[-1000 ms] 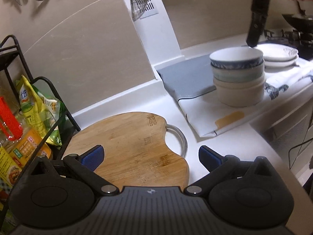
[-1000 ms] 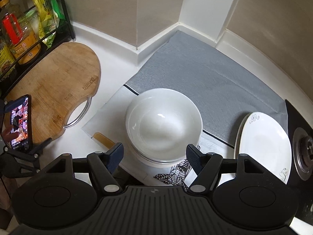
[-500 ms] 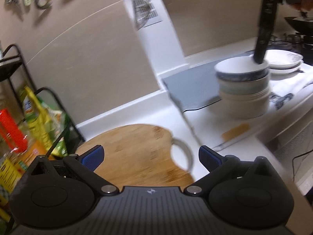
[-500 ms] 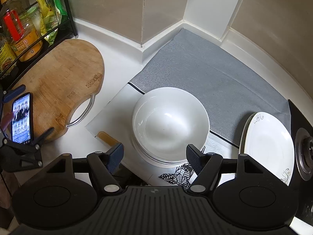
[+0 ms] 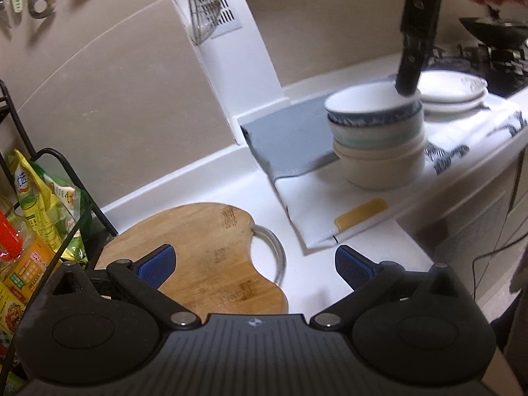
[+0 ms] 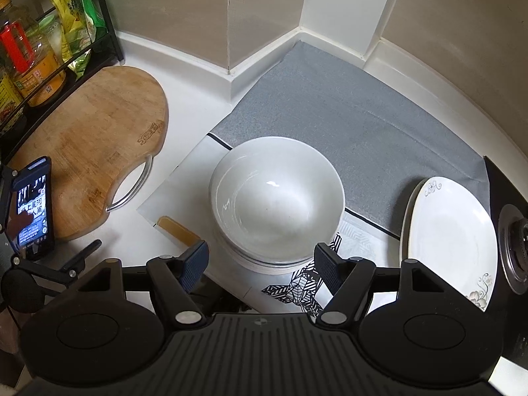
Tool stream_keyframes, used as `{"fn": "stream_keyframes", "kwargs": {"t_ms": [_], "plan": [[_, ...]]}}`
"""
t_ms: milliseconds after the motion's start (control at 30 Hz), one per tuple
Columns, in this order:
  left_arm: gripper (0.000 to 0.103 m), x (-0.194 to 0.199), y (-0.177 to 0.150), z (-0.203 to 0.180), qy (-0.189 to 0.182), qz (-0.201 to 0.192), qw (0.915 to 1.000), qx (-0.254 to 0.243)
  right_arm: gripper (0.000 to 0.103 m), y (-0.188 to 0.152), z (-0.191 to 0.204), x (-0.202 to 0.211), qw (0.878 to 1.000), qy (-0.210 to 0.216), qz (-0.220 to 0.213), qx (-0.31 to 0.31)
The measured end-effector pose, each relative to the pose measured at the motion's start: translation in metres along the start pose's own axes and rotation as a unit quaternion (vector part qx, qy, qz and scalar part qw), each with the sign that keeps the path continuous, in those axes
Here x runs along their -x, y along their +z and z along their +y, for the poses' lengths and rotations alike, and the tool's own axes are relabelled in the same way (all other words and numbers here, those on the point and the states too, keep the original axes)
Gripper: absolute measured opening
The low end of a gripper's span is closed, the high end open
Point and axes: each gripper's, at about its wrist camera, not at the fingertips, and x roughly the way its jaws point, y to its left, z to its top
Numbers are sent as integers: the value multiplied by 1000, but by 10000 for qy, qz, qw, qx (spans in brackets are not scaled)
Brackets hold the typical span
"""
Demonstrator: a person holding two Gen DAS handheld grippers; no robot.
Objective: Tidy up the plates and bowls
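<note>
A stack of three bowls (image 5: 376, 135) stands on a white printed cloth (image 5: 330, 204); the top one has a blue rim. From above it shows as a white bowl (image 6: 277, 198). Stacked white plates (image 5: 452, 90) lie to its right, also in the right wrist view (image 6: 452, 231). My left gripper (image 5: 254, 262) is open and empty above the wooden cutting board (image 5: 204, 250), well left of the bowls. My right gripper (image 6: 260, 262) is open and empty, hovering over the bowl stack's near rim; one of its fingers (image 5: 412, 66) shows at the top bowl's rim.
A grey mat (image 6: 346, 112) covers the counter corner. A black wire rack (image 6: 62, 69) with bottles and snack bags stands at the left. A gas stove (image 5: 495, 62) with a dark pan is at the far right. Utensils (image 5: 36, 0) hang on the wall.
My right gripper has come down closer over the bowl stack. My left gripper has swung a little, so the bowls now sit nearer the middle of its view.
</note>
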Motion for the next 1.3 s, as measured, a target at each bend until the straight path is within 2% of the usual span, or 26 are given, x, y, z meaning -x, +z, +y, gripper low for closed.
{"fn": "stream_keyframes", "kwargs": {"t_ms": [100, 167, 300, 400, 633, 933, 1300], "plan": [[103, -9, -10, 2, 60, 223, 9997, 8, 73, 0, -1, 0, 10000, -2, -2, 4], [103, -14, -15, 5, 259, 293, 9992, -96, 73, 0, -2, 0, 10000, -15, 0, -14], [103, -11, -11, 21, 396, 193, 9989, 159, 73, -1, -2, -2, 10000, -3, 20, -8], [103, -5, -3, 22, 240, 62, 9995, 179, 73, 0, -1, -2, 10000, 14, 26, 7], [103, 1, -1, 0, -70, 40, 9999, -71, 73, 0, -2, -3, 10000, 32, 13, 14], [103, -2, 1, -2, -9, 161, 9999, -6, 73, -1, -2, -3, 10000, 31, 36, -21], [103, -1, 8, -4, 91, 66, 9999, -90, 73, -2, -4, -4, 10000, 53, 21, -41]]}}
